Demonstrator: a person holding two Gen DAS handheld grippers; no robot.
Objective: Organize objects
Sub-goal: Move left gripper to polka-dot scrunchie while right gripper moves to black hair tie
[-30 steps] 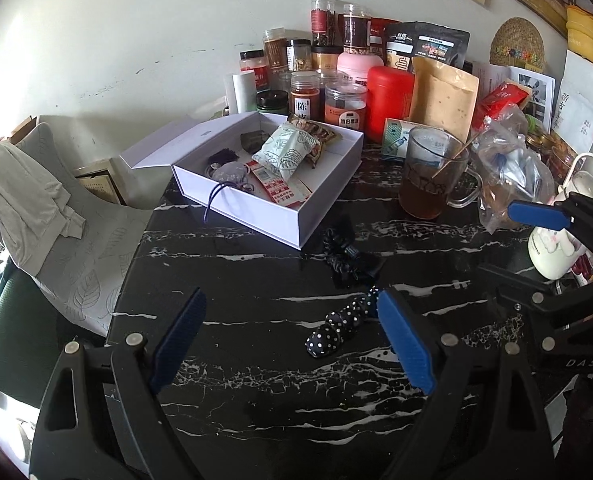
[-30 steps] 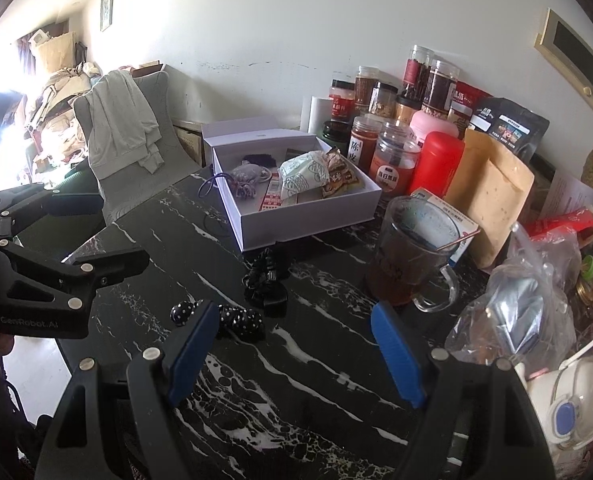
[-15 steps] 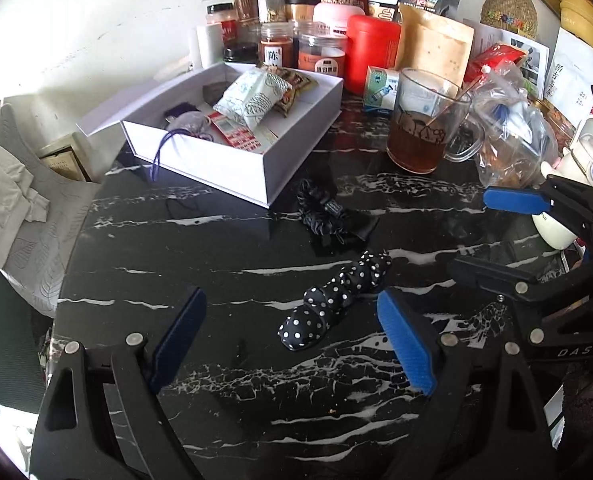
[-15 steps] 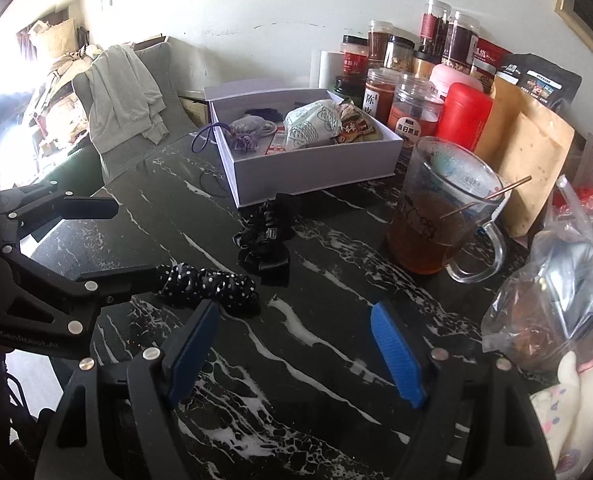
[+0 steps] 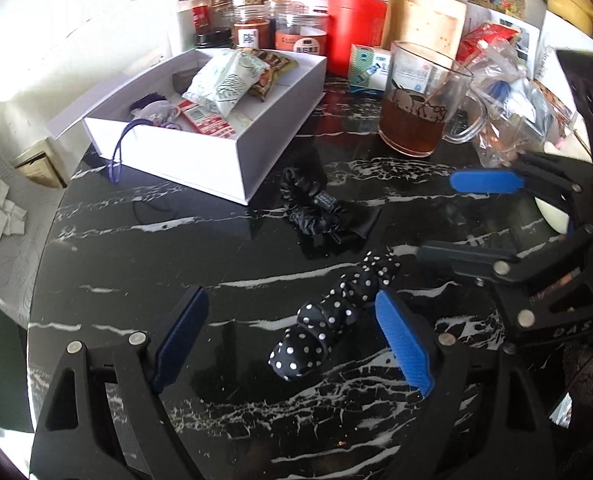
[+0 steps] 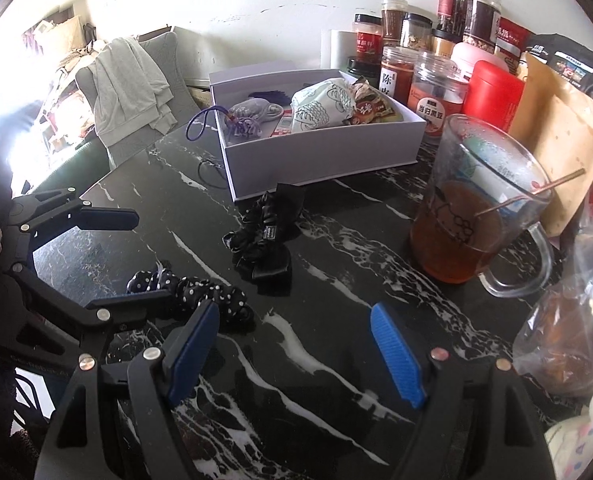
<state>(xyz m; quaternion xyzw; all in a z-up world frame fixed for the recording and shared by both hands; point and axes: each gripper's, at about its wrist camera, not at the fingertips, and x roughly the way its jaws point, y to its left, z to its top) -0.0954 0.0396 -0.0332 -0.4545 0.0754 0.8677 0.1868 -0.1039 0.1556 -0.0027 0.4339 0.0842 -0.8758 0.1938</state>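
Note:
A black scrunchie with white dots (image 5: 336, 312) lies on the black marble table (image 5: 136, 264). It sits between the fingers of my left gripper (image 5: 292, 340), close to the right pad; the jaws are closing and neither pad presses on it. A plain black scrunchie (image 5: 316, 212) rests further back, in front of an open white box (image 5: 216, 160) that holds packets and a pouch. My right gripper (image 6: 294, 356) hangs open over bare table, with the black scrunchie (image 6: 264, 240) ahead of it and the dotted scrunchie (image 6: 200, 296) and left gripper (image 6: 152, 258) to its left.
A glass mug of tea (image 6: 476, 216) with a stirrer stands right of the box. Jars, a red canister (image 6: 492, 92) and paper bags crowd the back. A clear plastic bag (image 6: 568, 344) lies at the right. A chair with a grey cloth (image 6: 132, 80) stands beyond the table's left edge.
Both grippers have dropped toward the table and moved forward. The dotted scrunchie now lies between the left fingers, which have narrowed a little. Neither scrunchie has moved.

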